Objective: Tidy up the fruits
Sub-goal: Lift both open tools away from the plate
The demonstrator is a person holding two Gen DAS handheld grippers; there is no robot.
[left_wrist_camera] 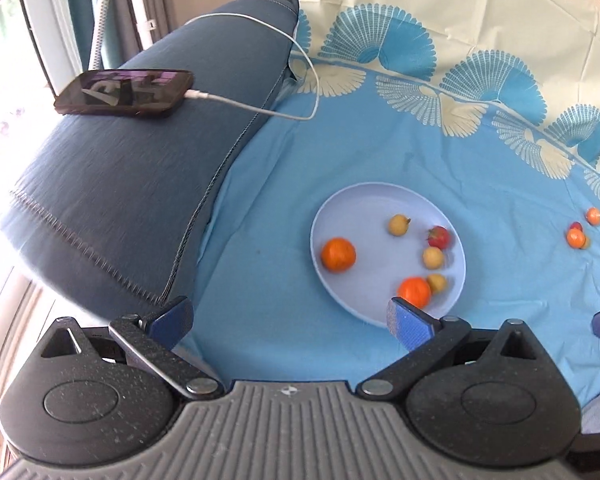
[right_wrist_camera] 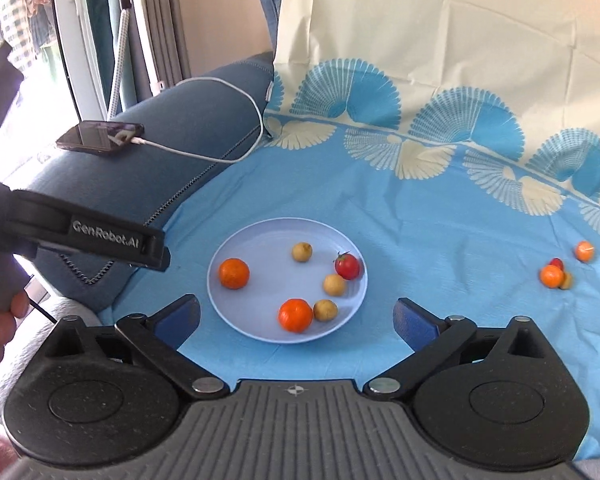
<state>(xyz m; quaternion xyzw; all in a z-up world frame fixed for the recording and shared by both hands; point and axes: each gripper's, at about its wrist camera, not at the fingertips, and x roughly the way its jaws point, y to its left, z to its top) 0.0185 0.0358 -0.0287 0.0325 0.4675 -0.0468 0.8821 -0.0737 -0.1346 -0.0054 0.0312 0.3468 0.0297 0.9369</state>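
A pale blue plate (right_wrist_camera: 260,240) (left_wrist_camera: 352,204) lies on the blue cloth. It holds two oranges (right_wrist_camera: 234,273) (left_wrist_camera: 338,254), a red tomato (right_wrist_camera: 347,266) (left_wrist_camera: 438,237) and three small yellow fruits (right_wrist_camera: 302,251). More small fruits (right_wrist_camera: 553,275) (left_wrist_camera: 575,237) lie loose on the cloth to the right. My left gripper (left_wrist_camera: 288,320) is open and empty, near the plate's left front edge. My right gripper (right_wrist_camera: 296,318) is open and empty, just in front of the plate. The left gripper's body (right_wrist_camera: 100,236) shows at the left of the right wrist view.
A dark blue sofa arm (left_wrist_camera: 120,184) rises at the left, with a phone (left_wrist_camera: 124,92) on a white charging cable (left_wrist_camera: 300,60) on top. A cream and blue patterned cloth (right_wrist_camera: 420,60) covers the backrest. A window is at the far left.
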